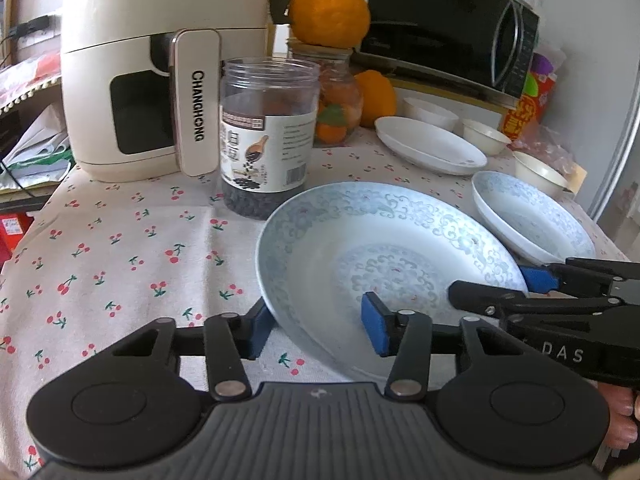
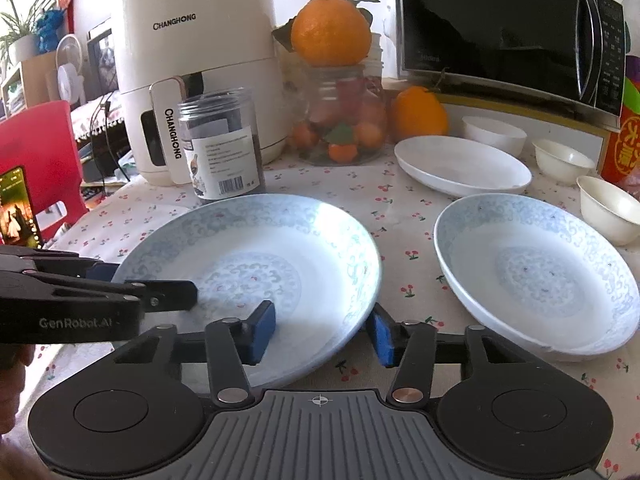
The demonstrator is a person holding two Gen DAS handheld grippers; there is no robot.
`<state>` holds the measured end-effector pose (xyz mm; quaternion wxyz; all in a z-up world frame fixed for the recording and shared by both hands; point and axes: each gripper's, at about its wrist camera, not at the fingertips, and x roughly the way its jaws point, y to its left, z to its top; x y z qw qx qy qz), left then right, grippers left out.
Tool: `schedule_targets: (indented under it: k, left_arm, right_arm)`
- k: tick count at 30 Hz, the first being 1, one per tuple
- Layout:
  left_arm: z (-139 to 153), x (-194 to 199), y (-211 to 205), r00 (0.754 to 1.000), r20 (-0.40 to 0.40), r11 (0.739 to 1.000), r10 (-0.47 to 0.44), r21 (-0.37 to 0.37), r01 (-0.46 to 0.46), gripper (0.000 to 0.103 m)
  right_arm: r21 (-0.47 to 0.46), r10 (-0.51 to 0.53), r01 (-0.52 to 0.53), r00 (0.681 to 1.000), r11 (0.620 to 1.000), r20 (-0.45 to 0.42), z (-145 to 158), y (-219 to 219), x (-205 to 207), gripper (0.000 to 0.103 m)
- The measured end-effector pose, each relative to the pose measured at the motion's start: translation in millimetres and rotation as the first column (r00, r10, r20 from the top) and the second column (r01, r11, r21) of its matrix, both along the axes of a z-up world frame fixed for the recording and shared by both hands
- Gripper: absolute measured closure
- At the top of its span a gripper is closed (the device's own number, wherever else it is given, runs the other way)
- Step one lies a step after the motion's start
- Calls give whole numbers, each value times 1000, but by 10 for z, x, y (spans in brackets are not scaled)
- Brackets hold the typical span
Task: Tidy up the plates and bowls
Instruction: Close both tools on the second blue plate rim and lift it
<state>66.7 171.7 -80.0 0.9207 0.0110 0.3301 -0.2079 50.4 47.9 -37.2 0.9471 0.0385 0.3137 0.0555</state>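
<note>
Ok, left gripper (image 1: 318,330) straddling near-left rim of big blue-pattern plate (image 1: 360,240): one blue pad (image 1: 258,332) outside rim, other pad (image 1: 374,328) over inner surface. Jaws part-closed, rim between them, pads look in contact w/ plate, but can't tell if actually clamping.

Right gripper (image 2: 320,332) same deal on near-right rim of that plate: one pad (image 2: 262,330) inside, other (image 2: 382,338) outside by the edge. Part-closed, rim between; can't tell if pressing. Each gripper's fingers also seen from the other's cam, reaching over plate from the side. Bit of hand (image 1: 620,420) visible behind right gripper.

Plate itself sitting on cherry-print tablecloth (image 2: 400,208), near middle of table, both grippers at its near edge.

Rel. to that plate:
- 2nd blue-pattern plate (image 2: 540,272) just right, apart, not touching.
- plain white plate (image 2: 460,164) behind-right.
- three small white bowls behind-right and right, past white plate: (image 2: 494,134), (image 2: 562,160), (image 2: 608,208).
- clear jar of dark beans (image 2: 222,144) just behind, upright, no lid seen.
- cream air fryer (image 2: 200,60) behind-left, behind bean jar.
- glass jar w/ small oranges (image 2: 340,120) behind, big orange (image 2: 330,30) on top, another orange (image 2: 418,114) beside it.
- black microwave (image 2: 500,32) far behind-right.
- red chair (image 2: 40,152) and lit phone (image 2: 16,208) far left, off table.
</note>
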Motion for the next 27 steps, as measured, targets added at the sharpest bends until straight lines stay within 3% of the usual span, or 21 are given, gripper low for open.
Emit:
schedule_targets:
  k: [7, 27]
  left_arm:
    - [4, -39, -1, 1000, 17, 1000, 11, 0, -11, 65]
    - [161, -85, -84, 996, 86, 999, 15, -36, -12, 65]
  right_arm:
    - [-28, 10, -10, 1000, 1000, 3, 11, -46, -1, 71]
    - [-7, -13, 13, 999, 1000, 44, 201, -192, -22, 71]
